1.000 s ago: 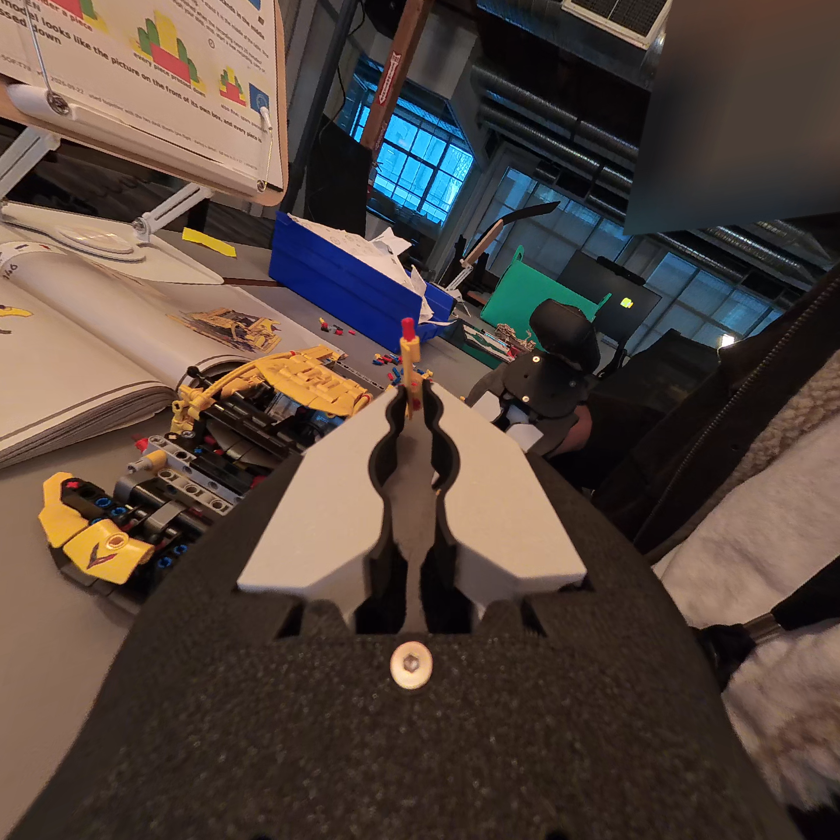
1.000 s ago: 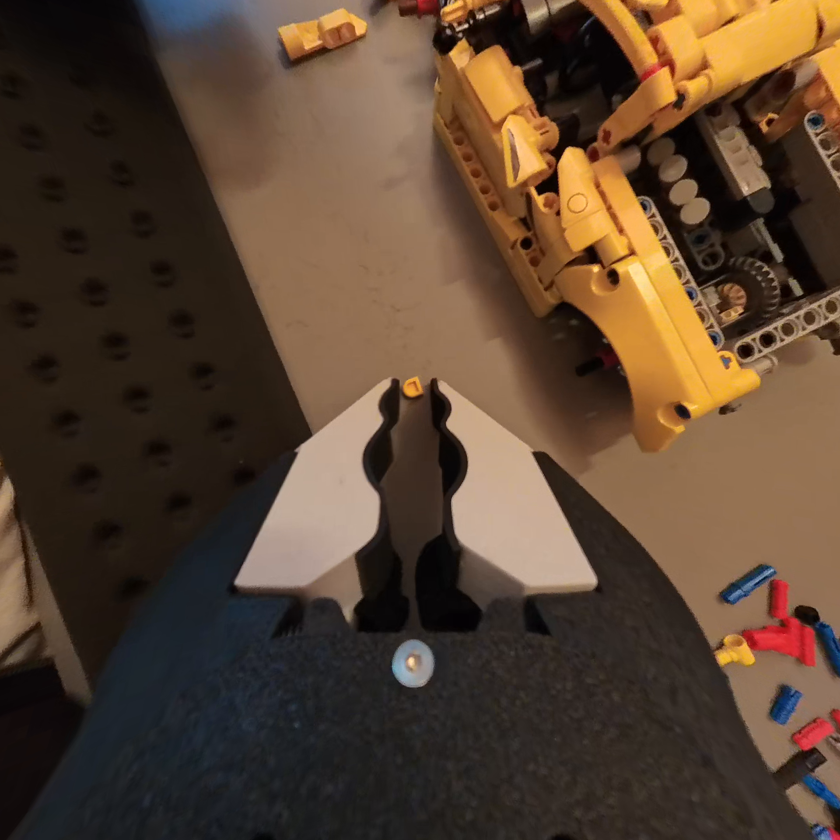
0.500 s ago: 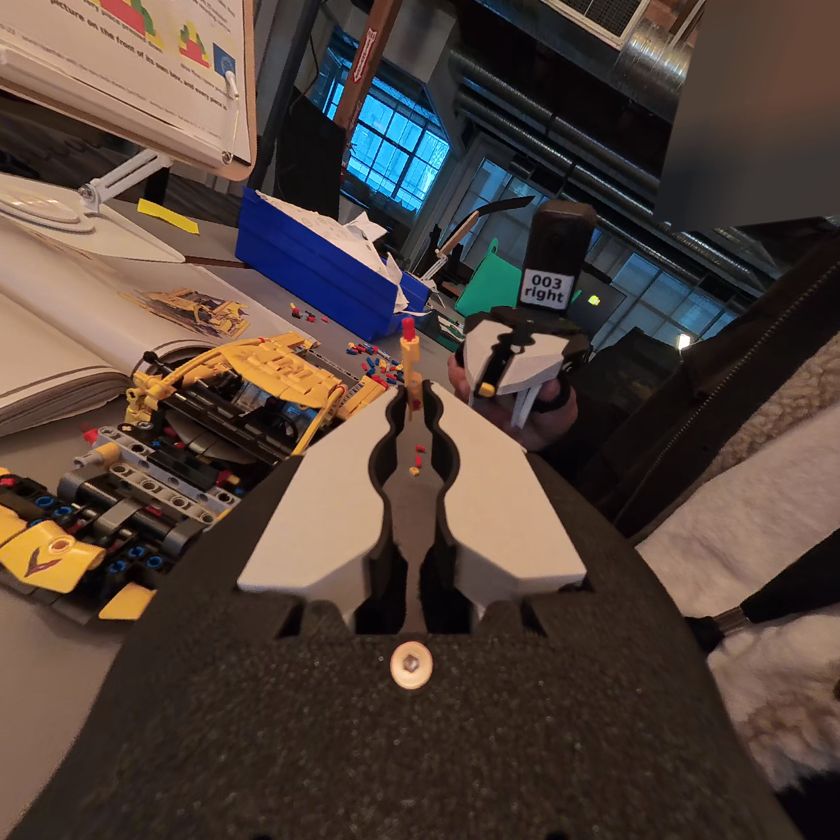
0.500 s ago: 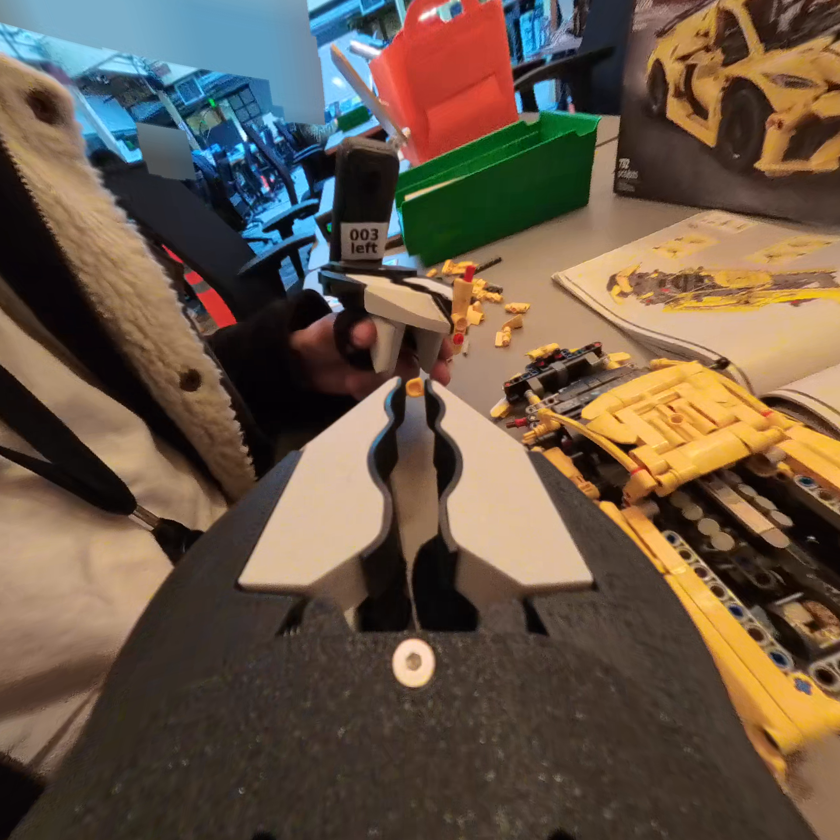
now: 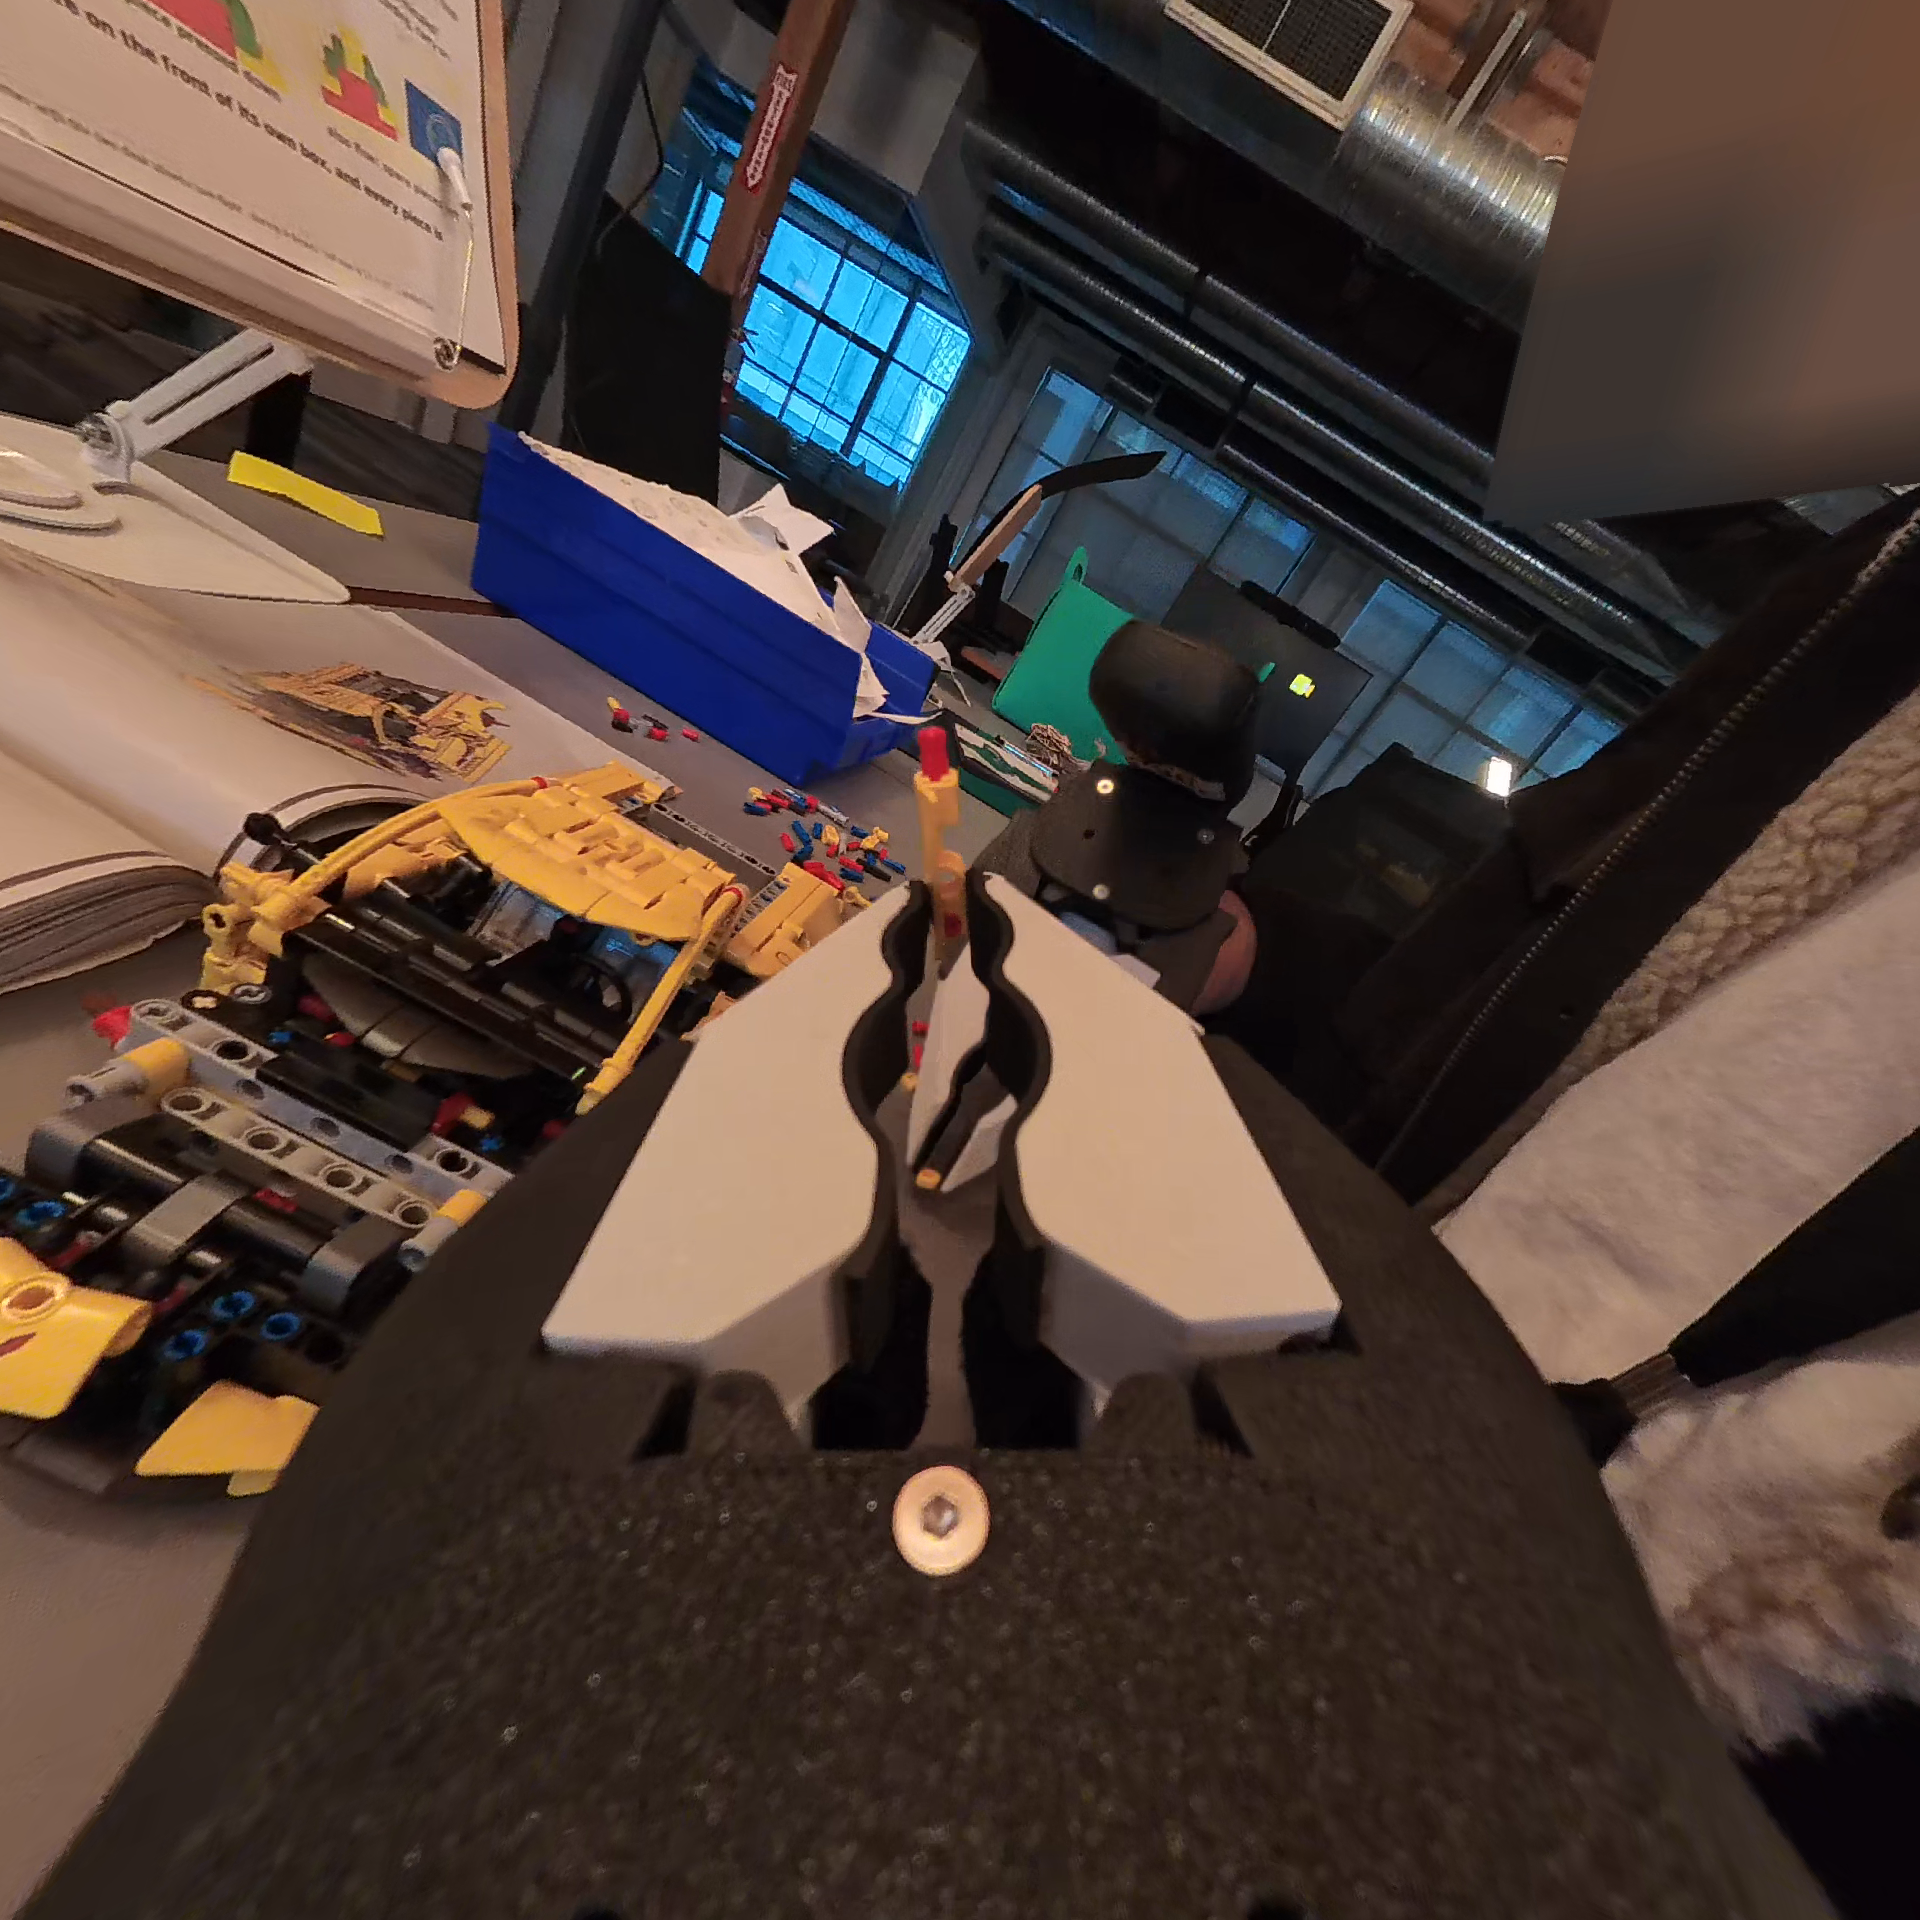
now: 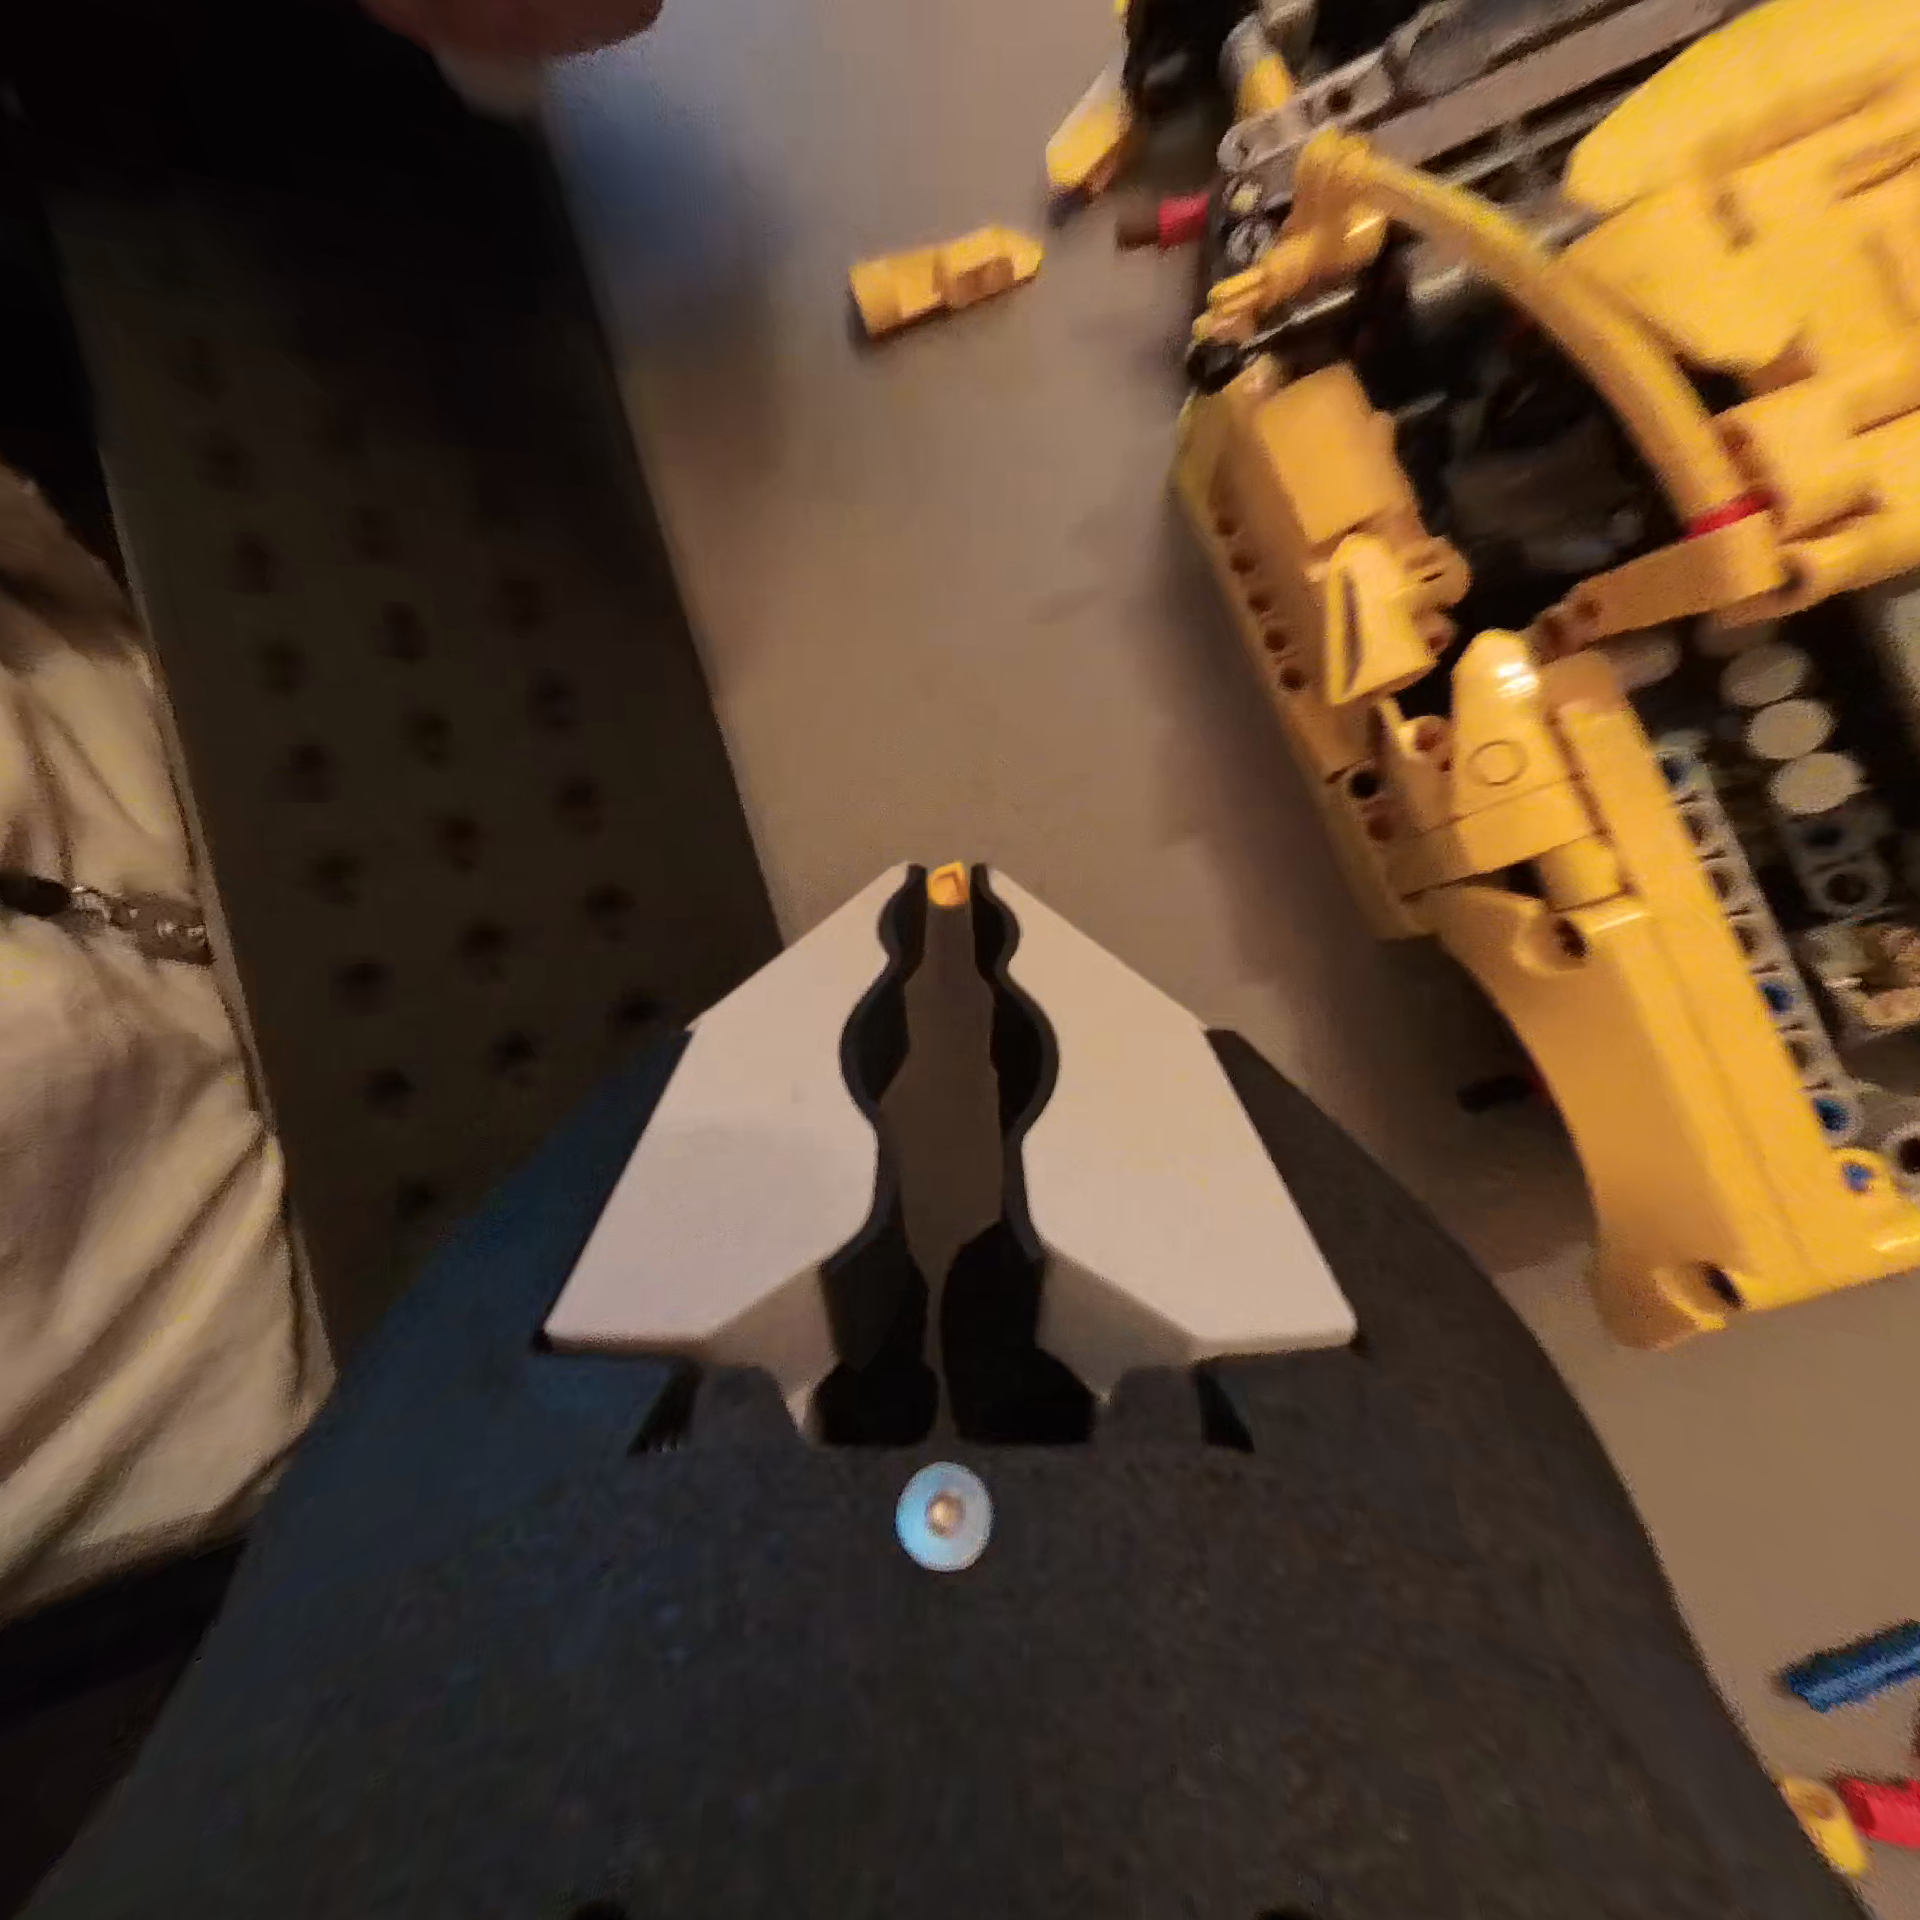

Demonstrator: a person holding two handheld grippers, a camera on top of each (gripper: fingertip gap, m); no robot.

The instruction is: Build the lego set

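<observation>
Left wrist view: jaws pinch yellow rod (image 5: 938,847) at tips; right jaws clamp small yellow piece (image 6: 947,885).

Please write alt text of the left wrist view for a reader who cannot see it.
The left gripper is shut on a thin yellow piece with a red tip, which stands up from its fingers. To the left on the grey table lies a half-built yellow and black lego car, with an open instruction book and a blue bin behind.
</observation>
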